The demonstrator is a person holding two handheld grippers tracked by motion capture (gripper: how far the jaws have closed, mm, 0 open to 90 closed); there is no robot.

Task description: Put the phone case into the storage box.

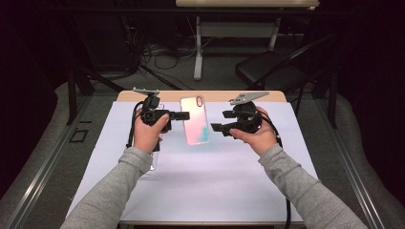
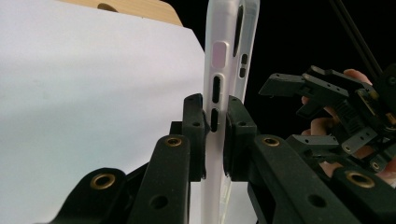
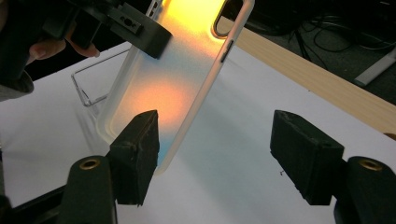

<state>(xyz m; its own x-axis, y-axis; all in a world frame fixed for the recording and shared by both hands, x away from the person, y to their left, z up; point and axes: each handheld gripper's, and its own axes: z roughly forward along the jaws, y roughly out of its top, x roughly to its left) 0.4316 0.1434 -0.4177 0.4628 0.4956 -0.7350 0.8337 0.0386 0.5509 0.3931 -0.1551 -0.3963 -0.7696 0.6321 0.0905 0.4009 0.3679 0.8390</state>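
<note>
The left gripper [image 2: 215, 135] has its two jaws pressed onto the long side edge of a phone case [image 2: 218, 70], close to the button cut-outs, and it holds the case up in the air above the table. In the high view this left gripper [image 1: 180, 115] meets the left edge of the phone case [image 1: 195, 120] at its far half, near the camera opening.

The right gripper [image 3: 215, 154] has its jaws spread wide and holds nothing. In its own view the lower end of the phone case [image 3: 173, 79] hangs just in front of one jaw, and the free long edge runs up and away into the gap between the two jaws. In the high view the right gripper [image 1: 216, 128] stands just to the right of the case, not touching it, at about the middle of its length.

So the case lies between the two grippers, over the middle of the white sheet [image 1: 200, 181] that covers the table [image 1: 129, 96]. Its long axis runs from near to far and a little tilted. The right gripper is the free one and it is near the open right edge; I judge that the next move is to bring this edge between the spread jaws.

A second, clear case [image 3: 91, 84] lies on the sheet at the left, behind the held one.

I can read no brand, label or writing on any of these things.
</note>
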